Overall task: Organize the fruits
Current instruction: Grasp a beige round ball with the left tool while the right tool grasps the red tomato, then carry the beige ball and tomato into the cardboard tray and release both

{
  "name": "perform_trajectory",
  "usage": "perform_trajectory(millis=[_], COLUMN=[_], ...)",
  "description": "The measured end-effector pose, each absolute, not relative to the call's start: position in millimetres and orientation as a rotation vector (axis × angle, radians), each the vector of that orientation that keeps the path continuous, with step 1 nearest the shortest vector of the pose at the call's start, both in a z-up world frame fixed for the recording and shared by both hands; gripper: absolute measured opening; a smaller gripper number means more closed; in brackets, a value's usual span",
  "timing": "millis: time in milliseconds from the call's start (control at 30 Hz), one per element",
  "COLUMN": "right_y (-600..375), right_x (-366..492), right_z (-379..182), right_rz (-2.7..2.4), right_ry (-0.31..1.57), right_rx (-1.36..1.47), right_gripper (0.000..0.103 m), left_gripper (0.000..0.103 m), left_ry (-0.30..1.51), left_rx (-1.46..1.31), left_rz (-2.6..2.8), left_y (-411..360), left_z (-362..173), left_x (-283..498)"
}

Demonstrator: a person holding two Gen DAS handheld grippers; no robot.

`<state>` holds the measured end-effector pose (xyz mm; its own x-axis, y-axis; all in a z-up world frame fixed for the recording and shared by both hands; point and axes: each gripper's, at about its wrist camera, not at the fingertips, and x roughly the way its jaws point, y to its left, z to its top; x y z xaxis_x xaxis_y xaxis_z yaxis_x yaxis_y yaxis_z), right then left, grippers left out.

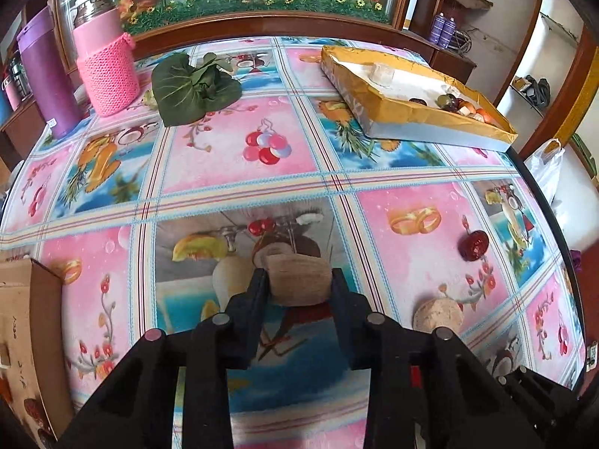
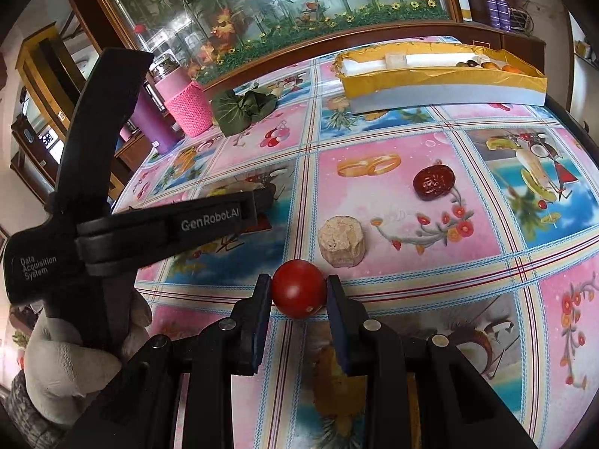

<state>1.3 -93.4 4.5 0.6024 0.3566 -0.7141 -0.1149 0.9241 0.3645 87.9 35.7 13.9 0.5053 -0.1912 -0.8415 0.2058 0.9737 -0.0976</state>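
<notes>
My left gripper (image 1: 299, 280) is shut on a tan, cork-like chunk (image 1: 299, 278) low over the table. My right gripper (image 2: 298, 293) is shut on a small red tomato (image 2: 298, 293) just above the table. A second tan chunk (image 2: 342, 241) lies on the cloth just beyond the tomato; it also shows in the left wrist view (image 1: 438, 314). A dark red date (image 2: 433, 182) lies further back, and shows in the left wrist view (image 1: 473, 245). A gold-lined box (image 1: 419, 112) at the far right holds several small fruits (image 1: 460, 104). The left gripper's body (image 2: 157, 224) crosses the right wrist view.
A fruit-print tablecloth (image 1: 239, 149) covers the table. Green leaves (image 1: 194, 89), a pink knit-covered flask (image 1: 106, 63) and a purple flask (image 1: 45, 75) stand at the far left. A cardboard box (image 1: 26, 329) sits at the near left edge. A cabinet (image 1: 262, 22) backs the table.
</notes>
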Motion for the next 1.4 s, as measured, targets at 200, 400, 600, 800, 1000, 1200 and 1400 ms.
perform_trajectory(millis=[200, 400, 600, 800, 1000, 1200, 1400], right_y=[-90, -88, -84, -56, -4, 74, 142], right_x=[-3, -7, -11, -44, -64, -75, -100], right_z=[11, 14, 21, 33, 51, 56, 48], right_rz=[0.304, 0.288, 0.268, 0.299, 0.455, 0.624, 0.711], right_ry=[0.85, 0.82, 0.786, 0.794, 0.813, 0.855, 0.869], right_rx=[0.289, 0.266, 0.224, 0.161, 0.193, 0.137, -0.024], right_gripper=[0.031, 0.031, 0.031, 0.031, 0.031, 0.032, 0.032], left_gripper=[0.032, 0.032, 0.032, 0.032, 0.032, 0.032, 0.032], left_ry=[0.993, 0.913, 0.815, 0.822, 0.873, 0.872, 0.871], left_rx=[-0.051, -0.121, -0.138, -0.144, -0.217, -0.221, -0.16], left_rz=[-0.243, -0.177, -0.031, 0.142, 0.223, 0.233, 0.216], left_y=[59, 114, 185, 264, 320, 334, 322], left_z=[29, 62, 88, 74, 52, 45, 43], left_x=[57, 2, -57, -102, -121, -117, -112])
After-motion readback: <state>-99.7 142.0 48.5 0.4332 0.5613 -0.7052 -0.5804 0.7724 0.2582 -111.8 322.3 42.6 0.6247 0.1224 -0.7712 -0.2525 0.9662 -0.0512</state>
